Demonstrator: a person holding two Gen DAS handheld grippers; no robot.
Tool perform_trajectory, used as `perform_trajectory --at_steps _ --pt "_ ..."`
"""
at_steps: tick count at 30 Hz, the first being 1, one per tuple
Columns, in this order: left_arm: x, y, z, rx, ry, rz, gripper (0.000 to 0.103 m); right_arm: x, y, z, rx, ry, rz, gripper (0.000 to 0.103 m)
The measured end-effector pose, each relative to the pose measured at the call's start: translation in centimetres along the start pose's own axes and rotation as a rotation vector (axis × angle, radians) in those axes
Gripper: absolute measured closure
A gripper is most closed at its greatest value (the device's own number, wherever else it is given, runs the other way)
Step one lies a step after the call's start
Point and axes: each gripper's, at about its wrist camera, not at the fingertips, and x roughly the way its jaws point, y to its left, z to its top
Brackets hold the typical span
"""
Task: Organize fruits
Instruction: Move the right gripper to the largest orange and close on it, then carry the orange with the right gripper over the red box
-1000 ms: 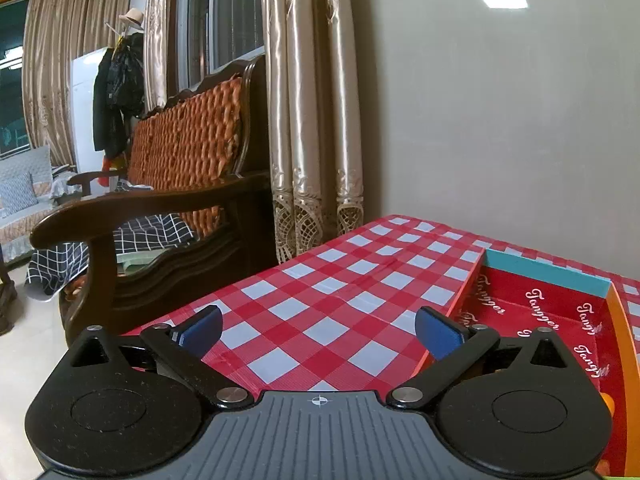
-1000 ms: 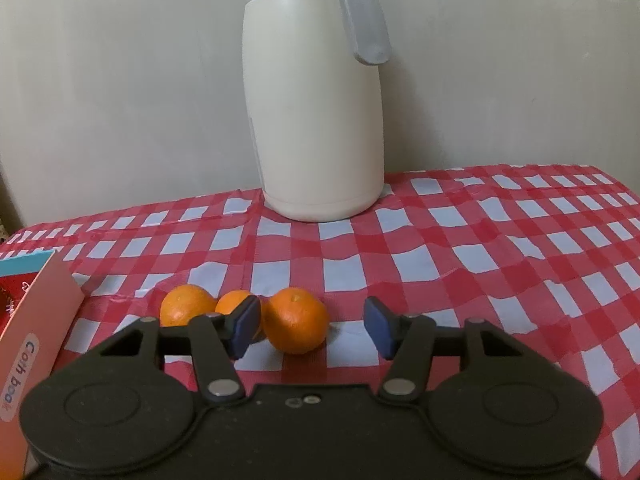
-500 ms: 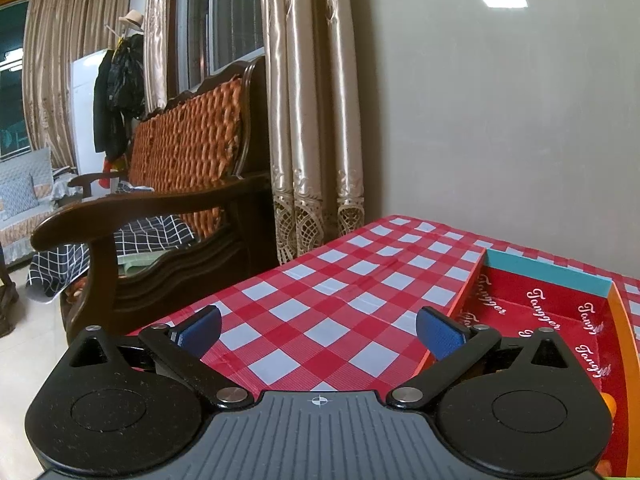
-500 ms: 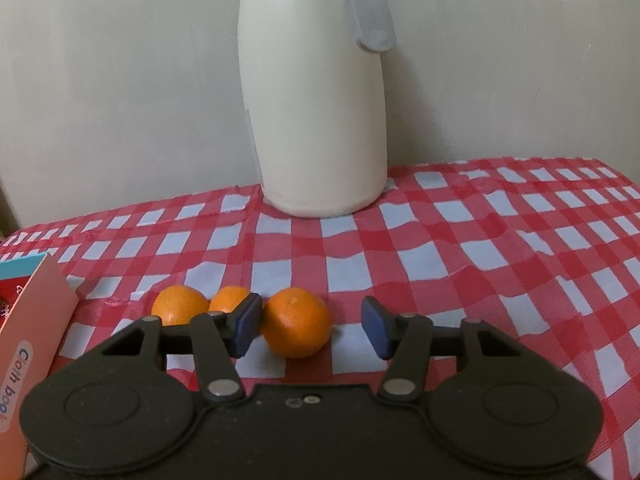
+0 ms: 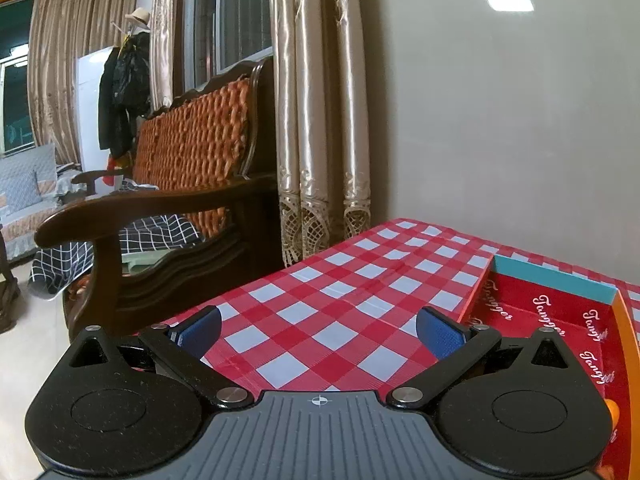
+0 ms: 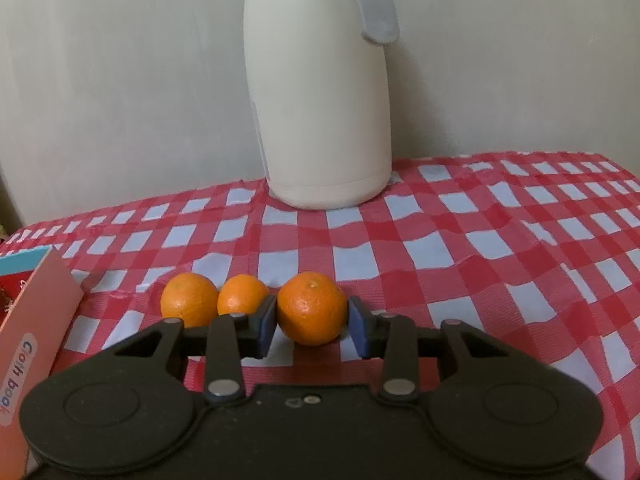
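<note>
- Three oranges sit in a row on the checked bench (image 6: pixel 480 240), in front of one cream thermos jug (image 6: pixel 320 120).
- The right claw (image 6: pixel 312 322) has its two blue pads closed against the rightmost orange (image 6: pixel 312 308), one pad on each side.
- The middle orange (image 6: pixel 242 294) and the left orange (image 6: pixel 188 300) touch each other just beside it.
- The left claw (image 5: pixel 319 330) hangs wide and holds nothing, above the bench.
- One red box (image 5: pixel 552 280) lies open to its right; a sliver of orange shows at the box's near edge.
- One wooden chair (image 5: pixel 180 200) stands beyond the bench.
</note>
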Motion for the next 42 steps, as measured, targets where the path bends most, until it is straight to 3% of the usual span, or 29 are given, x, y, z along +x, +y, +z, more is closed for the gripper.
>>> perform_trajectory --at_steps 6,16,21,29,42 --pt "0.1 0.4 0.2 -0.012 0.001 0.008 0.000 -3.1 1.6 0.6 -0.067 -0.084 0.062 0.066" --pt "0.4 2.3 0.3 -0.030 0.006 0.051 0.000 -8.2 7.8 -0.2 -0.225 -0.144 0.378 0.066" --pt "0.8 3.9 0.2 -0.047 0.019 0.080 0.000 -9.1 10.9 -1.5 -0.301 -0.130 0.475 0.066" --pt "1.3 6.0 -0.1 -0.061 0.026 0.111 0.000 -9.5 14.7 -3.7 -0.394 -0.073 0.536 0.066" --pt "2.1 8.1 -0.3 -0.088 0.039 0.143 0.000 -9.4 16.7 -5.3 -0.454 -0.043 0.529 0.063"
